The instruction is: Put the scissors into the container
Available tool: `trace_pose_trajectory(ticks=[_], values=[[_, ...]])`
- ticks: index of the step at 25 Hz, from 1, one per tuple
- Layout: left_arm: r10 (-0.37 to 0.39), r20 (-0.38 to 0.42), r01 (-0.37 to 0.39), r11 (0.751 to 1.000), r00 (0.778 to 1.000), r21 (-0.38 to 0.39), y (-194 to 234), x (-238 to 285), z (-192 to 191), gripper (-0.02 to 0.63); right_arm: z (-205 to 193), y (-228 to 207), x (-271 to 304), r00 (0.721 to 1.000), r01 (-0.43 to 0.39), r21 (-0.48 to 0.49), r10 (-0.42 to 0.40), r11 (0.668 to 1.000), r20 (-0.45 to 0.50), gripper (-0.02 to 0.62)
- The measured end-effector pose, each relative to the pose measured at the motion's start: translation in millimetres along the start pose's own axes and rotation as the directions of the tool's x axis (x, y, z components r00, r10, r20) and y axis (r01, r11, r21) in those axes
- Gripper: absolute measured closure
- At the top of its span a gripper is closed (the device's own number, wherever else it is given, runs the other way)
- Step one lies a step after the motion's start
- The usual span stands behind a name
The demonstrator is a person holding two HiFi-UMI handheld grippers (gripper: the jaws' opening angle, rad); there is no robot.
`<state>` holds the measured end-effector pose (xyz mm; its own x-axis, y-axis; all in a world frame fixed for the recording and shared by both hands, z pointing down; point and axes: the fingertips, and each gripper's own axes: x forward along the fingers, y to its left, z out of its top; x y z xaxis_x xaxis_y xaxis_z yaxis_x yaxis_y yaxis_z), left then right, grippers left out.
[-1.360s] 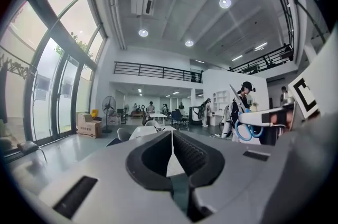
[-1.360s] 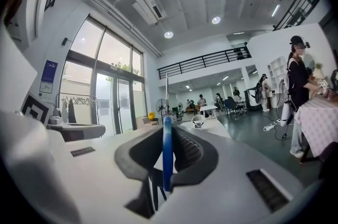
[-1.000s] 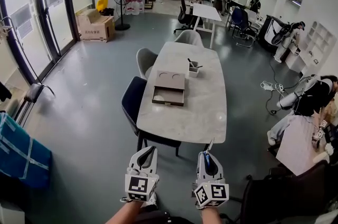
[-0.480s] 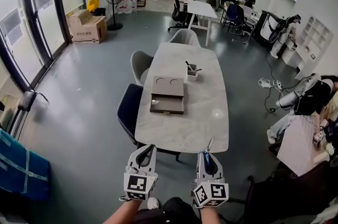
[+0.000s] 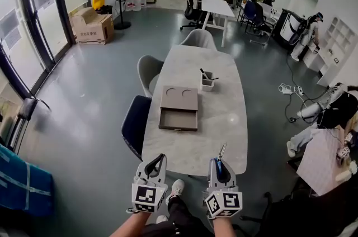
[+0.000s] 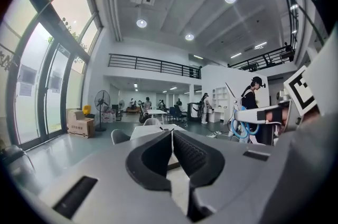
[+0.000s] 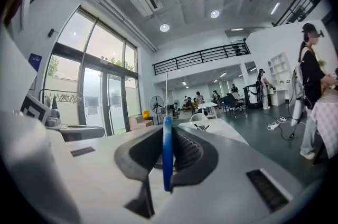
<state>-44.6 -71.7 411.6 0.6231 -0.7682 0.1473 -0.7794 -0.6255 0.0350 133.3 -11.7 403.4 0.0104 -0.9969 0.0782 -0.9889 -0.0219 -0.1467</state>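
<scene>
My right gripper [image 5: 219, 162] is shut on the scissors [image 5: 222, 151], low in the head view just short of the table's near end. Its blue handle [image 7: 167, 154] is pinched between the pads and the thin blade [image 7: 167, 95] sticks up past the fingertips. The left gripper [image 5: 158, 159] hangs beside it with its jaws shut and nothing between them; its pads [image 6: 187, 151] meet at the tips. The container [image 5: 207, 83], a small white cup with dark pens in it, stands far off on the long marble table [image 5: 226, 118], right of centre.
A flat brown box [image 5: 180, 109] with two round recesses lies mid-table. A dark blue chair [image 5: 133, 125] and a grey chair [image 5: 149, 70] stand along the table's left side, another grey chair [image 5: 198, 38] at its far end. A seated person [image 5: 330, 113] is to the right.
The view has moved toward the table, whose near end now lies just ahead of both grippers. The grippers keep their places in the picture, the scissors still held.
</scene>
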Motion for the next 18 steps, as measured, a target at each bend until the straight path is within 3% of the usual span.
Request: trace_pose_trajectory(ticks=[10,18], values=[[0.007,-0.004,-0.007,1.000,1.000,-0.012,44.2,119.3,20.5,0.588,20.3,-32.7,132.8,0.999,-0.038,-0.013,0.038,0.999,-0.005,0.555],[0.017,-0.037,-0.019,0.999,0.999,-0.041,66.1,183.1,16.9,0.588,17.2,-50.7,203.1,0.997,-0.063,-0.013,0.062,0.998,-0.047,0.556]])
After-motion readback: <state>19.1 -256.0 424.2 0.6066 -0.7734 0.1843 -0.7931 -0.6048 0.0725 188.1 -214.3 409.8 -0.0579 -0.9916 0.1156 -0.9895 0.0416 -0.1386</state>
